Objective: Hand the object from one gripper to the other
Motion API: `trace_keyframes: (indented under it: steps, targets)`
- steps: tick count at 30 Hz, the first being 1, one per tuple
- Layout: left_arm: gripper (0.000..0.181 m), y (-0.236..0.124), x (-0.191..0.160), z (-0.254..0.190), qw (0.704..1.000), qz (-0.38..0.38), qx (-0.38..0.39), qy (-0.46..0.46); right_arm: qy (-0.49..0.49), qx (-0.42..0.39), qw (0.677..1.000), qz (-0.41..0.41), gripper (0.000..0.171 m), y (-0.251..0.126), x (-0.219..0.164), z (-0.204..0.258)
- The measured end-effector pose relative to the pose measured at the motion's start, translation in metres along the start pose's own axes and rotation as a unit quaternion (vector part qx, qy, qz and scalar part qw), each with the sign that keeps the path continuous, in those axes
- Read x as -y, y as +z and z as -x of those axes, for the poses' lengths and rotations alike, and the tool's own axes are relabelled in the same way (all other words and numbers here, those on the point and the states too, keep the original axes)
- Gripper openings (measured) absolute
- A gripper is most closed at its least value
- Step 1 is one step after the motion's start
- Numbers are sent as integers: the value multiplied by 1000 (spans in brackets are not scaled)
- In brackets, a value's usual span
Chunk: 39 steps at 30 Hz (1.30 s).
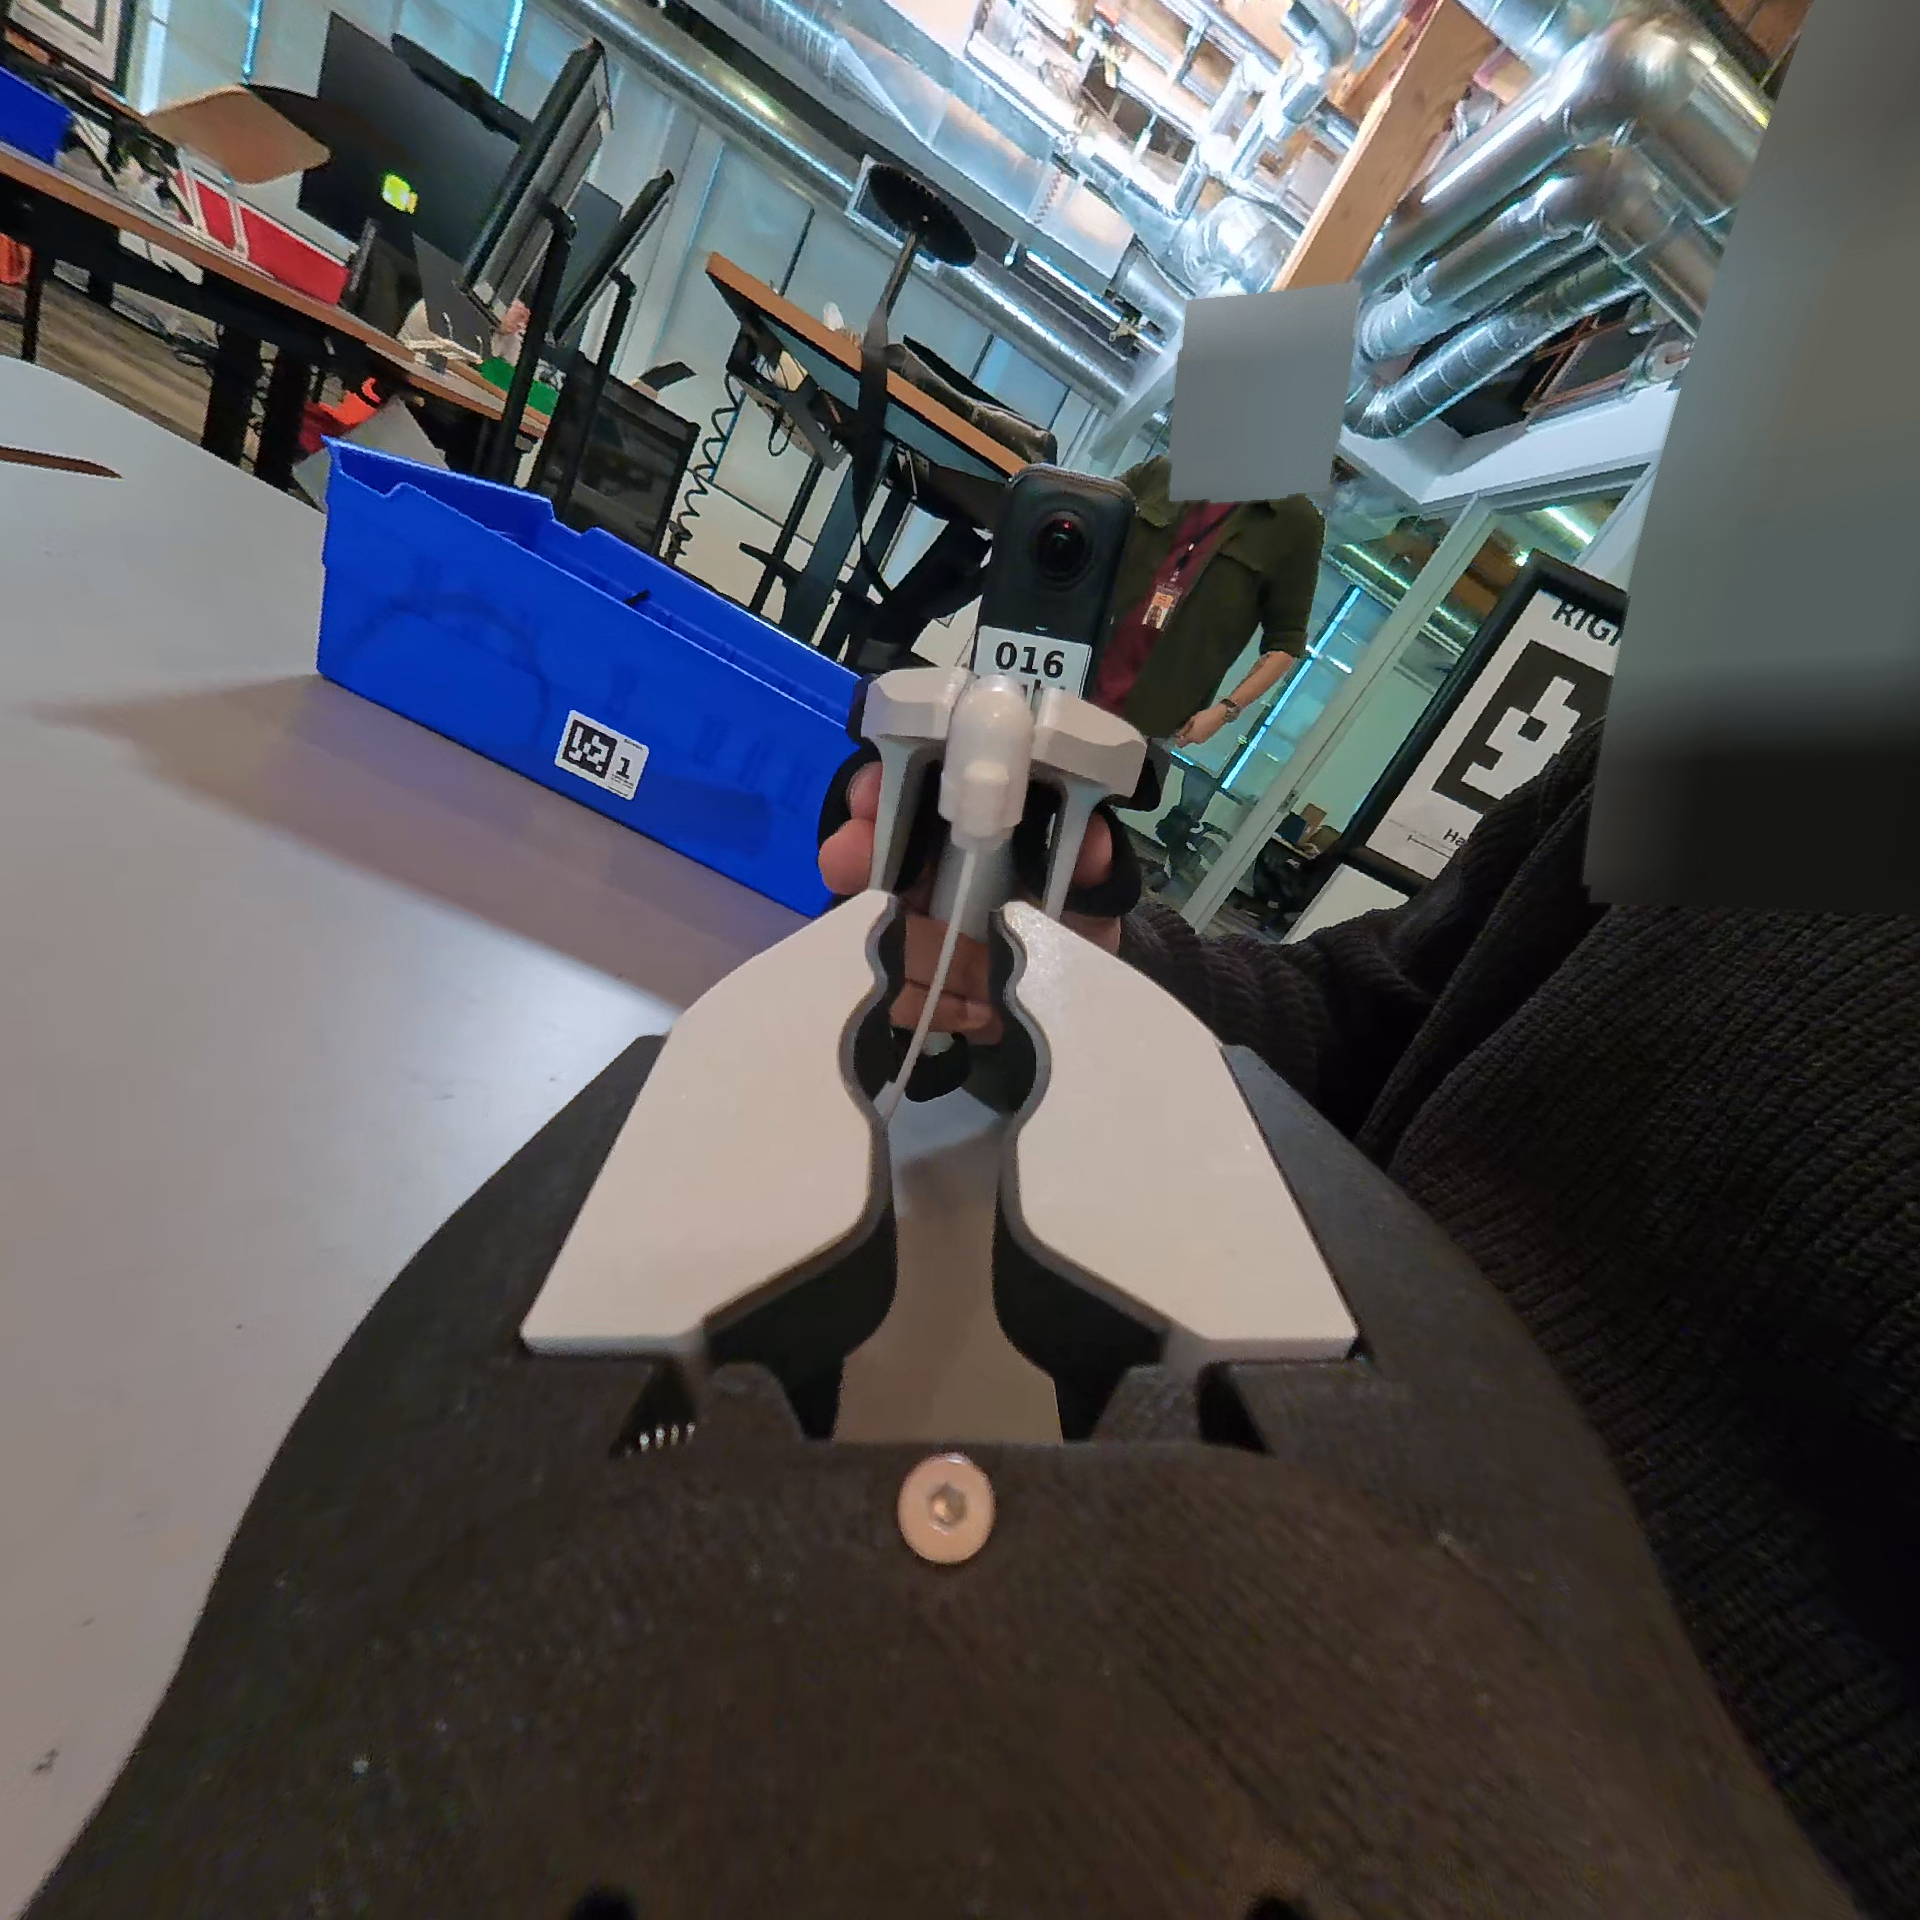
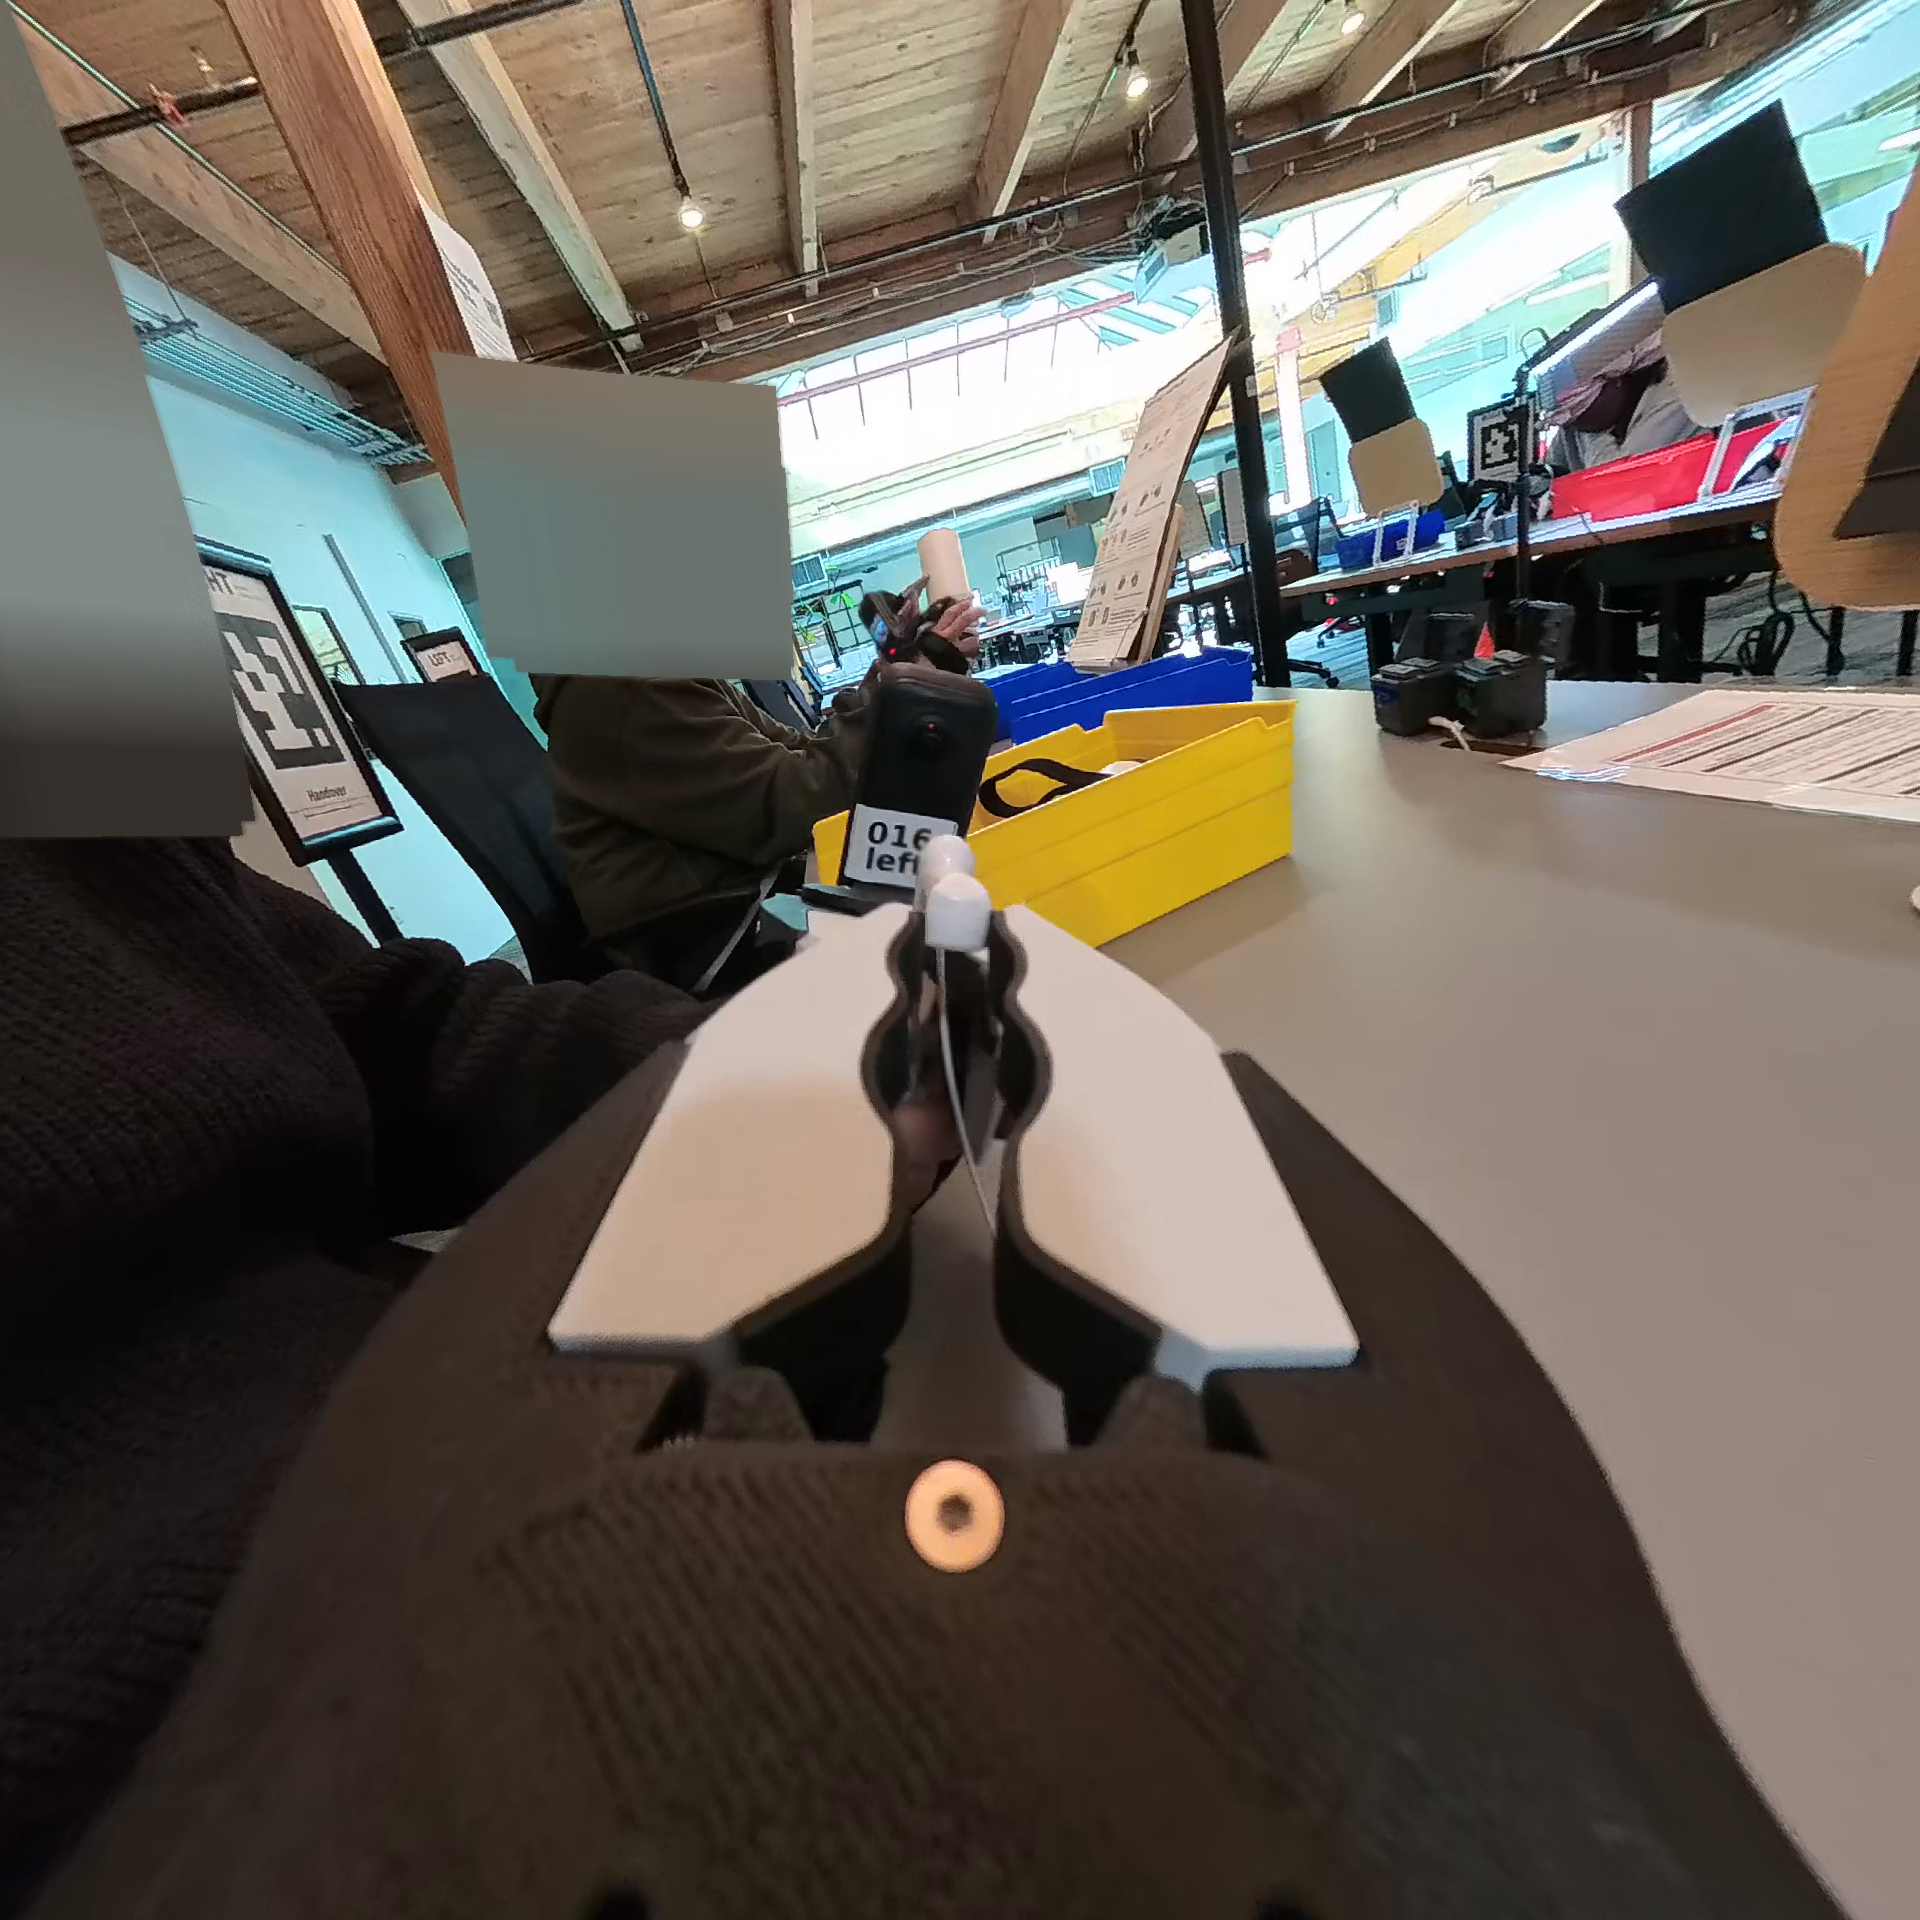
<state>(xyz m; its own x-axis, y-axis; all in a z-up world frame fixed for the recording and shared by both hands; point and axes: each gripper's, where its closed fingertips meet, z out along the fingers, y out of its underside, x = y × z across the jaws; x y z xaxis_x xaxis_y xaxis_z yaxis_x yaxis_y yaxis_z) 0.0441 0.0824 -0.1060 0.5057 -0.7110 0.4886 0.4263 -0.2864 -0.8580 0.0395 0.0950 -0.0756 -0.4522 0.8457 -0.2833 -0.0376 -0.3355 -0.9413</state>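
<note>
- Facing each other tip to tip above the table's edge, the left gripper (image 1: 940, 925) and the right gripper (image 2: 948, 935) are lined up on one axis. I judge this is so the object can pass straight across without turning.
- Both pairs of jaws are drawn in to a narrow slot. I cannot tell whether either is truly clamped, or which one bears the load.
- The white object (image 1: 982, 764), a small rounded plastic piece, sits in that slot. It lies just ahead of the left gripper's tips and right at the right gripper's tips, so this looks like mid-handover.
- Its thin white cord (image 1: 920, 1023) trails back down between the left gripper's fingers and could snag on release.
- The grey table (image 1: 208, 935) spreads out to the left of the left gripper and to the right of the right gripper.
- A blue bin (image 1: 540, 665) stands on it ahead-left of the left gripper. A yellow bin (image 2: 1122, 831) stands ahead-right of the right gripper, both well apart from the exchange.
- Printed papers (image 2: 1745, 753) lie far right of the right gripper.
- Beyond is an open workshop with desks, timber beams and silver ducts.
</note>
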Motion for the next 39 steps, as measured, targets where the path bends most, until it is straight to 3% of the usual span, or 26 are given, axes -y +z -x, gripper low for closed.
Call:
trace_keyframes:
  steps: [26,29,39]
  targets:
    - [1,-4,5,-1,1000,-13,-12,-21,22,-6,1000,9,13,-1,-5,-7]
    - [1,-5,7,0,1000,-20,-10,-22,29,-13,999,-1,26,-2,-3,-10]
    - [1,-21,30,8,993,-101,-12,-66,52,-25,998,-15,39,-3,-2,-18]
